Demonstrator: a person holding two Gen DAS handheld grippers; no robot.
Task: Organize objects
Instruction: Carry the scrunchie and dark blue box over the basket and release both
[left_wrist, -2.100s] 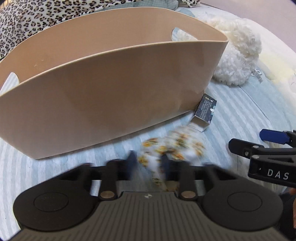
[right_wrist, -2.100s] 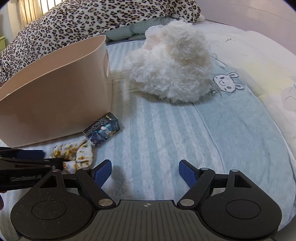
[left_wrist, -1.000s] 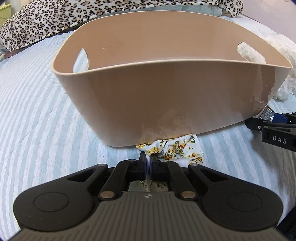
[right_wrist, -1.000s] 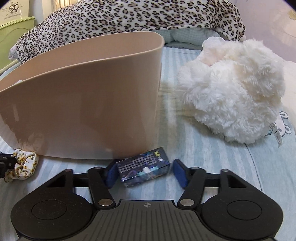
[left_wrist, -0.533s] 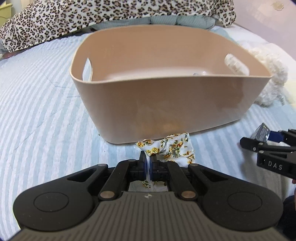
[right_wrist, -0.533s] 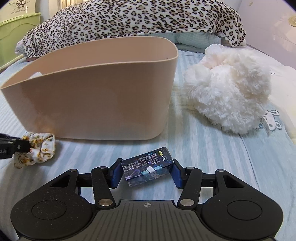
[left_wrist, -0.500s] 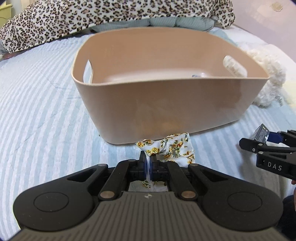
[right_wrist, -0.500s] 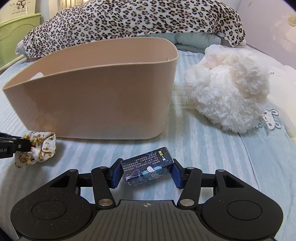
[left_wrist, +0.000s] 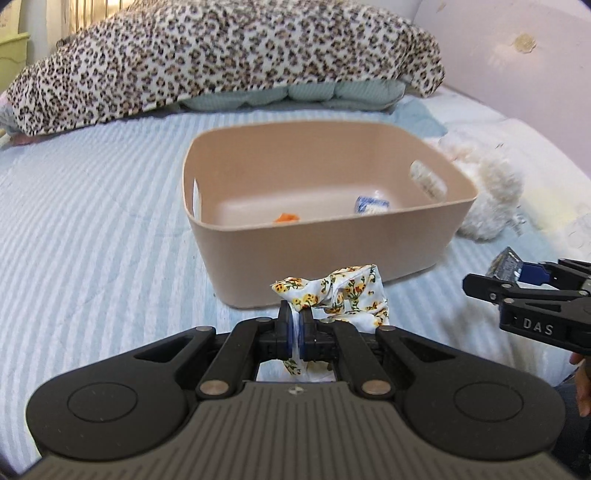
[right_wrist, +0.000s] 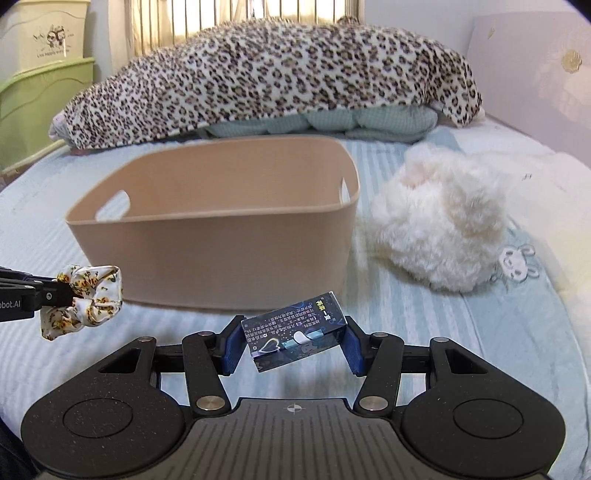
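My left gripper (left_wrist: 295, 332) is shut on a white floral scrunchie (left_wrist: 343, 291) and holds it in the air in front of the tan plastic basket (left_wrist: 325, 251). The scrunchie (right_wrist: 88, 295) also shows at the left of the right wrist view. My right gripper (right_wrist: 293, 345) is shut on a small dark blue box (right_wrist: 295, 330), lifted off the bed in front of the basket (right_wrist: 221, 254). The right gripper and box (left_wrist: 508, 264) show at the right edge of the left wrist view. Inside the basket lie a small orange item (left_wrist: 286, 218) and a blue-white packet (left_wrist: 371, 205).
A white fluffy plush toy (right_wrist: 443, 229) lies right of the basket on the blue striped bedspread (left_wrist: 92, 221). A leopard-print blanket (right_wrist: 266, 85) over pillows lies behind. Green storage bins (right_wrist: 40, 92) stand at the far left.
Both grippers have risen and pulled back from the basket with their objects. The basket now looks smaller and its inside shows in the left wrist view.
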